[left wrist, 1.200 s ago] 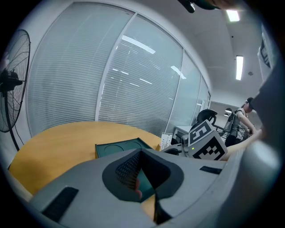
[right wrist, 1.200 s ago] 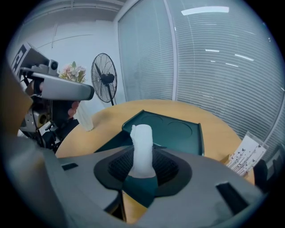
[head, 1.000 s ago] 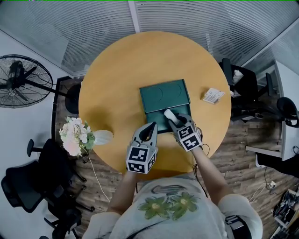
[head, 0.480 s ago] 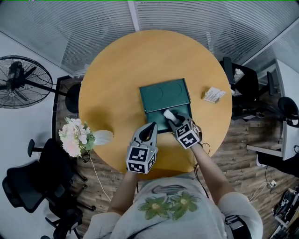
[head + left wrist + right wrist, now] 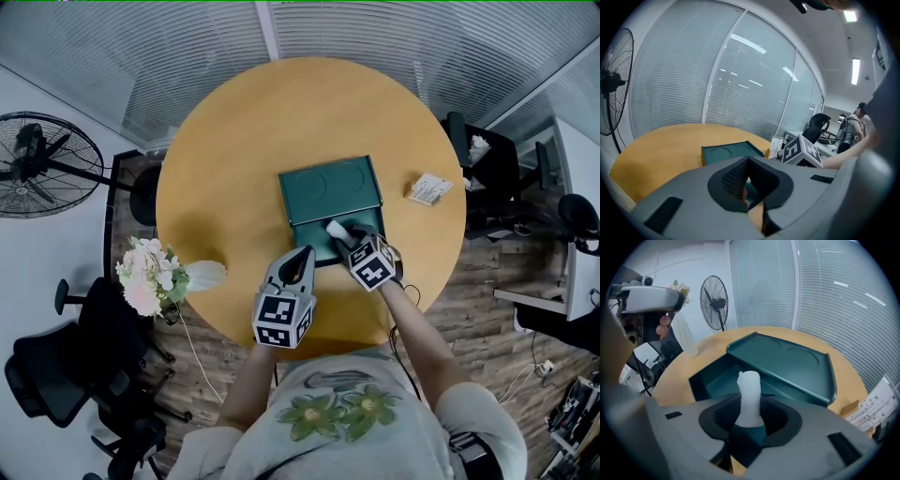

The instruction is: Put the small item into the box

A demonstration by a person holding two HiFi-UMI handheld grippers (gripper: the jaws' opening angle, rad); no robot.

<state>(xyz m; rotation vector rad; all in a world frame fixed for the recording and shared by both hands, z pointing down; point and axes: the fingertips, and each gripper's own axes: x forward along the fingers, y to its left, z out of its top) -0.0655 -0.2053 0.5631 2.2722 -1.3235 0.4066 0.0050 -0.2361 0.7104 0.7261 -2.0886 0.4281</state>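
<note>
Wood-toned and round, the table (image 5: 234, 150) fills the middle of the head view. A black pedestal fan (image 5: 45, 164) is seen on the floor, off the table's left edge. A dark green box (image 5: 312, 246) is set near the table's centre, its base on the side nearer the person. Its lid (image 5: 330, 187) is laid open and flat on the far side, and two round impressions are pressed into it. A white vase (image 5: 206, 275) with pale flowers (image 5: 150, 272) is placed at the table's left edge, well apart from the box.

The left gripper (image 5: 298, 262) is held just beside the box's near left corner. Its jaws are drawn together, and nothing is gripped between them.

The right gripper (image 5: 345, 236) is held over the near right part of the box base. Its jaws are clamped on the small white item (image 5: 749, 397), which is gripped by its lower end and stands up between the pads, above the open base. From overhead, the small white item (image 5: 336, 228) is seen within the outline of the box.

A small printed packet (image 5: 429, 190) lies on the table to the right of the lid, apart from it.
</note>
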